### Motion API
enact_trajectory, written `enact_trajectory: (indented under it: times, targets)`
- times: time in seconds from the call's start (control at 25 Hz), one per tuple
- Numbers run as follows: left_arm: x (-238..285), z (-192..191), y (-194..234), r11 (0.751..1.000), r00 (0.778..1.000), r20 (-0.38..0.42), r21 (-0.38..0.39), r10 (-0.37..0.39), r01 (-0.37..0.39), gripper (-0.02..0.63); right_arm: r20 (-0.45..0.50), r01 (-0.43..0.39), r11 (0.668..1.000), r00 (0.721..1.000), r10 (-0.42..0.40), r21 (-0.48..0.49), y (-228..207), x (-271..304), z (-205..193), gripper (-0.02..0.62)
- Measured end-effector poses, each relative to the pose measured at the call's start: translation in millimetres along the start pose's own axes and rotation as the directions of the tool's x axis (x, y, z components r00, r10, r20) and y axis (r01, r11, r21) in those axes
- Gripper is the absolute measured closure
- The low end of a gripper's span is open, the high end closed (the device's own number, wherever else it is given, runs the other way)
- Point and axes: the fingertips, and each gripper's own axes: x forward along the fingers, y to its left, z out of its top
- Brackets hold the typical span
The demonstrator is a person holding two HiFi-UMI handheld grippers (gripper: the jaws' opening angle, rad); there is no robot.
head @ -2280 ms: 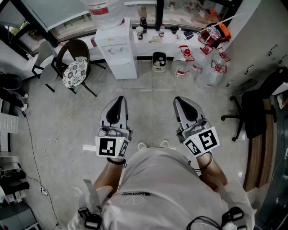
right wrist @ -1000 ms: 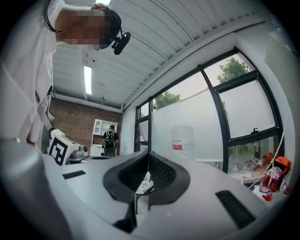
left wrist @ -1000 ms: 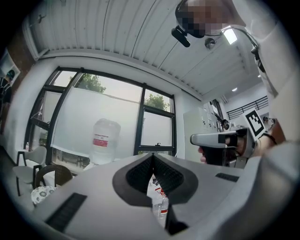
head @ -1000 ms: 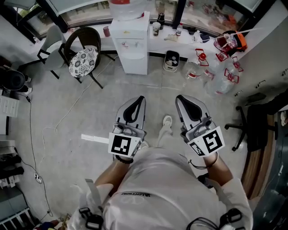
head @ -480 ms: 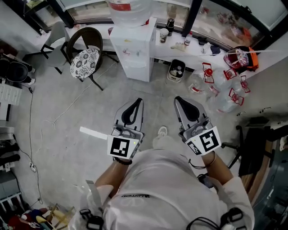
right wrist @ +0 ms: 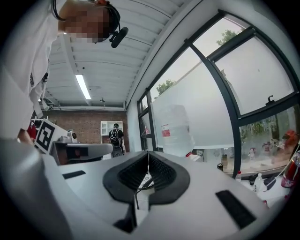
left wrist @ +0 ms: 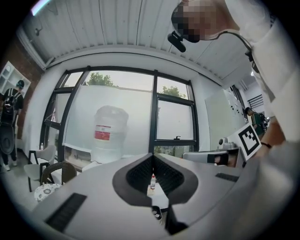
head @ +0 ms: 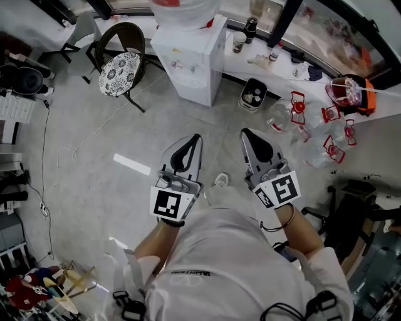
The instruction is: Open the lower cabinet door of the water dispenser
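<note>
The white water dispenser (head: 191, 56) stands at the far wall with a big clear bottle (head: 185, 9) on top; its lower front (head: 199, 88) faces me and looks closed. Both grippers are held out level over the floor, well short of it. My left gripper (head: 193, 139) is shut with nothing in it, and so is my right gripper (head: 245, 133). In the left gripper view the jaws of the left gripper (left wrist: 153, 157) meet, with the bottle (left wrist: 108, 133) ahead to the left. The right gripper (right wrist: 148, 153) shows its jaws together too, the bottle (right wrist: 176, 133) just beyond.
A dark chair with a patterned cushion (head: 119, 72) stands left of the dispenser. A small bin (head: 253, 94) and several jugs with red handles (head: 301, 119) sit to its right. A cable (head: 62, 150) runs over the floor. A person with a backpack (right wrist: 115, 138) stands far off.
The dispenser has come nearer and lower in the head view as both grippers are carried toward it. Both stay shut and empty.
</note>
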Motion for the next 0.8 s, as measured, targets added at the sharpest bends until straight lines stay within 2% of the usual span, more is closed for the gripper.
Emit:
enact_trajectory:
  times: [0.16,0.32,0.48,0.64,0.8]
  targets:
    - [19,-18,9,0.999,0.999,-0.021,0.022,0.029,-0.029,0.603,-0.016,-0.023,1.0,1.0,0.023,-0.015,-19,18,-24,0.578]
    - [41,-53,37,0.997,0.997,-0.021,0.031,0.077,-0.076,0.603,-0.014,-0.027,0.999,1.0,0.027,-0.022,-38,49,-48,0.578]
    - [67,-99,61,0.997,0.997,0.005,0.025,0.079,-0.079,0.603,-0.004,0.0,1.0,1.0,0.0,-0.006,-60,82,-94,0.578]
    - [96,-182,99,0.997,0.998,0.014,0.04,0.059,-0.059,0.603,0.044,0.027,1.0,0.999,-0.027,-0.003,-87,127,-169,0.578]
    - [132,-306,137,0.996,0.999,0.03,0.077,0.039,-0.041,0.603,0.067,0.034,0.999,0.997,-0.034,-0.002,-114,174,-283,0.578]
